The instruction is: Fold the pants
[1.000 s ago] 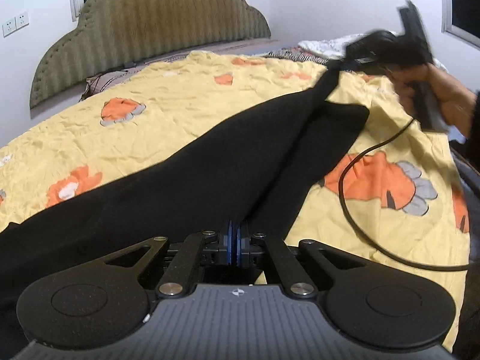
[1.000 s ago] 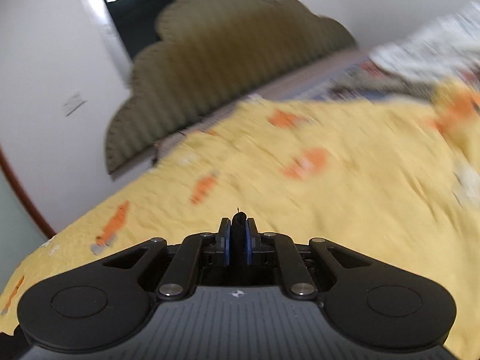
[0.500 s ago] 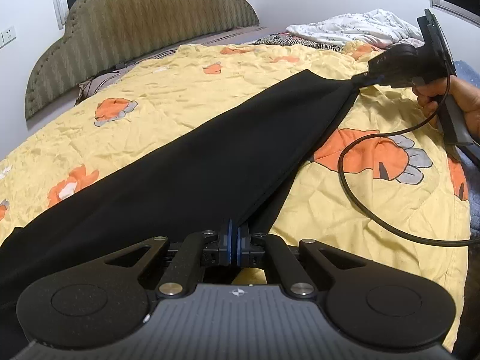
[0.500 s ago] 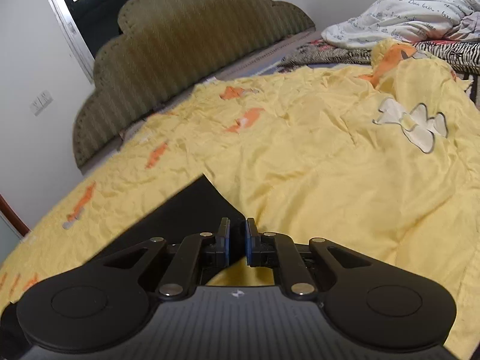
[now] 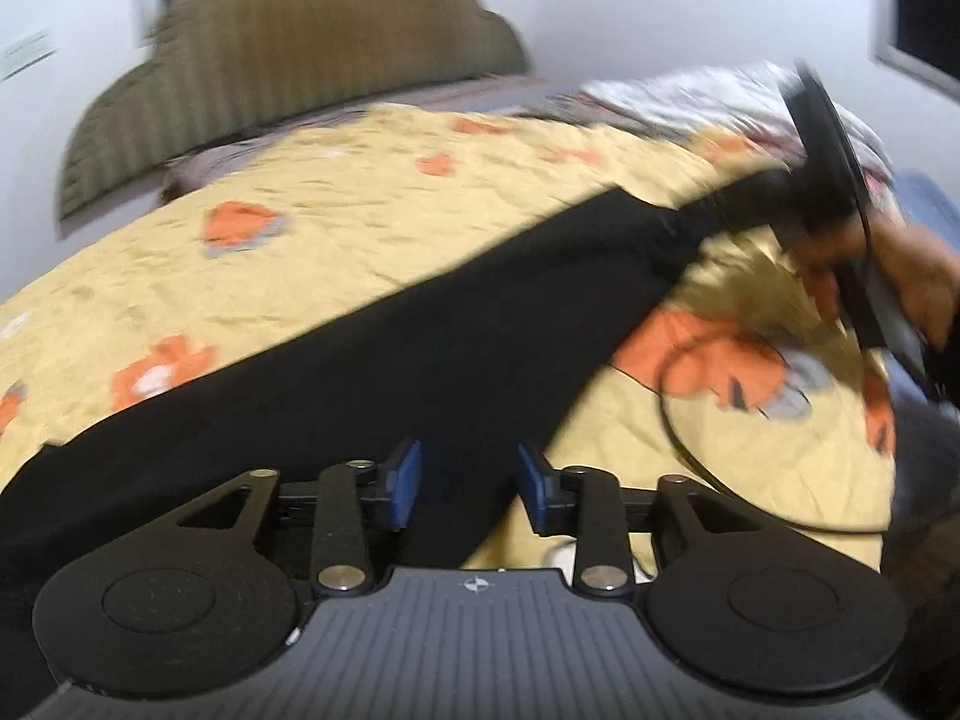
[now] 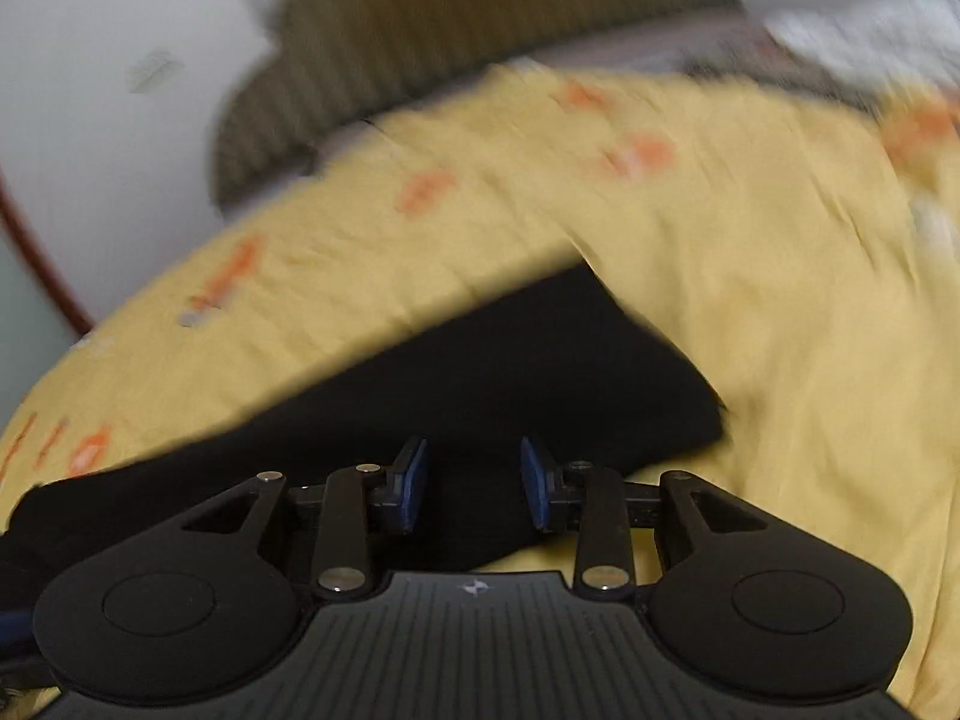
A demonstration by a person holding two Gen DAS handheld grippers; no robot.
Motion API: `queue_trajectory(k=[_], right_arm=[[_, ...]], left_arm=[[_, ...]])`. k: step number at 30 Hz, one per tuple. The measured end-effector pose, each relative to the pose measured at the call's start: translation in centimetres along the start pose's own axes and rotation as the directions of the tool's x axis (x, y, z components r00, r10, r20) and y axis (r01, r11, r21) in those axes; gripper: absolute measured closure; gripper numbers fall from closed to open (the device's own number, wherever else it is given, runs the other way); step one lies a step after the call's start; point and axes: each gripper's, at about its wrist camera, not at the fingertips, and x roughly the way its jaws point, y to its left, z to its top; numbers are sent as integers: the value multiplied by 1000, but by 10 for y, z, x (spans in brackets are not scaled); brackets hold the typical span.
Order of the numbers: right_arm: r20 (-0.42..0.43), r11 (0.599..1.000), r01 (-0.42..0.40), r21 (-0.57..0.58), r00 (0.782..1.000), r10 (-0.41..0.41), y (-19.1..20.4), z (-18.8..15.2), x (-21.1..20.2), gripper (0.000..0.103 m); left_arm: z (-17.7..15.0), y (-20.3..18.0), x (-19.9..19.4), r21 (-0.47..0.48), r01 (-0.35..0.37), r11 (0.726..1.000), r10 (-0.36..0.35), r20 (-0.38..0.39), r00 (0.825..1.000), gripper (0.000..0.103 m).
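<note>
Pants point(image 5: 432, 348) lie stretched flat across the yellow quilt point(image 5: 360, 222), both my grippers—left point(image 5: 468, 483), right point(image 6: 474, 483)—gaping empty over them—laying-out looks finished, so next I regrip for a fold.

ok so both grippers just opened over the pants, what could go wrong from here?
1. Both the left gripper and right gripper are open, so the black pants lie loose on the yellow quilt; the layers may not be lined up.
2. The black cable loops beside the pants edge and could snag the cloth.
3. Both views are blurred by motion, so regrasp aim may be off.
</note>
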Motion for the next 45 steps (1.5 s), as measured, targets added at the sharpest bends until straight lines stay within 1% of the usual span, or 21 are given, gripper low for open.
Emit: queue_trajectory(k=[2, 4, 7, 9, 11, 14, 17, 19, 22, 24, 25, 27, 29, 31, 34, 37, 39, 40, 42, 44, 45], right_arm=[[40, 997, 70, 28, 997, -71, 1, -2, -9, 69], [85, 992, 101, -71, 992, -95, 29, -4, -15, 67], [23, 958, -82, -276, 995, 92, 87, -5, -7, 67], [-83, 889, -226, -397, 974, 211, 131, -9, 8, 68], [-189, 815, -297, -497, 954, 233, 167, -17, 30, 69], [-205, 749, -227, -622, 971, 125, 198, -25, 72, 66], [-172, 799, -186, -572, 980, 105, 201, -3, 77, 65], [-131, 782, -184, -595, 983, 132, 207, 0, 64, 64], [-177, 724, -235, -649, 972, 157, 220, -15, 60, 50], [-205, 679, -217, -701, 974, 99, 229, -34, 80, 43], [-162, 683, -190, -705, 981, 106, 227, -37, 80, 35], [-122, 696, -128, -706, 991, 59, 234, -37, 76, 35], [-85, 683, -148, -716, 988, 125, 249, -39, 59, 35], [-140, 642, -258, -722, 963, 229, 274, -46, 47, 35], [-302, 505, -473, -722, 872, 386, 325, -73, 38, 35], [-432, 373, -593, -714, 792, 432, 370, -109, 39, 35], [-440, 301, -553, -777, 819, 369, 394, -137, 52, 35], [-396, 303, -495, -815, 856, 332, 402, -146, 59, 34], [-354, 361, -471, -805, 869, 345, 410, -144, 53, 34], [-363, 359, -532, -767, 821, 441, 417, -142, 32, 34], [-393, 328, -576, -749, 784, 481, 425, -145, 22, 34]], left_arm=[[1, 12, -7, -48, -24, 999, 24, -13, 1000, 52], [0, 23, -10, -80, -56, 995, 54, -36, 998, 43], [-2, 39, -8, -117, -120, 986, 113, -58, 992, 38], [-3, 47, -3, -146, -150, 978, 136, -98, 986, 37], [-8, 54, 8, -168, -129, 977, 97, -185, 978, 36], [-15, 49, 7, -135, -120, 983, 91, -204, 975, 36], [-13, 48, -10, -109, -112, 988, 93, -168, 981, 36], [-13, 58, -24, -139, -133, 981, 115, -131, 985, 35], [-16, 90, -38, -233, -239, 943, 212, -135, 968, 32], [-24, 114, -39, -301, -287, 910, 236, -193, 952, 29], [-30, 124, -38, -325, -307, 895, 235, -243, 941, 30], [-42, 137, -47, -362, -332, 871, 242, -271, 932, 36], [-46, 139, -70, -384, -339, 859, 259, -246, 934, 35], [-48, 142, -95, -393, -378, 838, 313, -221, 924, 33], [-57, 158, -125, -405, -499, 766, 434, -247, 867, 29], [-79, 187, -142, -394, -636, 663, 516, -374, 770, 31], [-97, 203, -156, -376, -726, 576, 569, -453, 686, 31], [-104, 209, -166, -372, -758, 535, 590, -477, 651, 31], [-116, 216, -191, -386, -796, 467, 629, -487, 605, 30], [-124, 221, -215, -419, -816, 398, 657, -491, 572, 30], [-127, 226, -222, -436, -823, 364, 663, -499, 558, 30]])
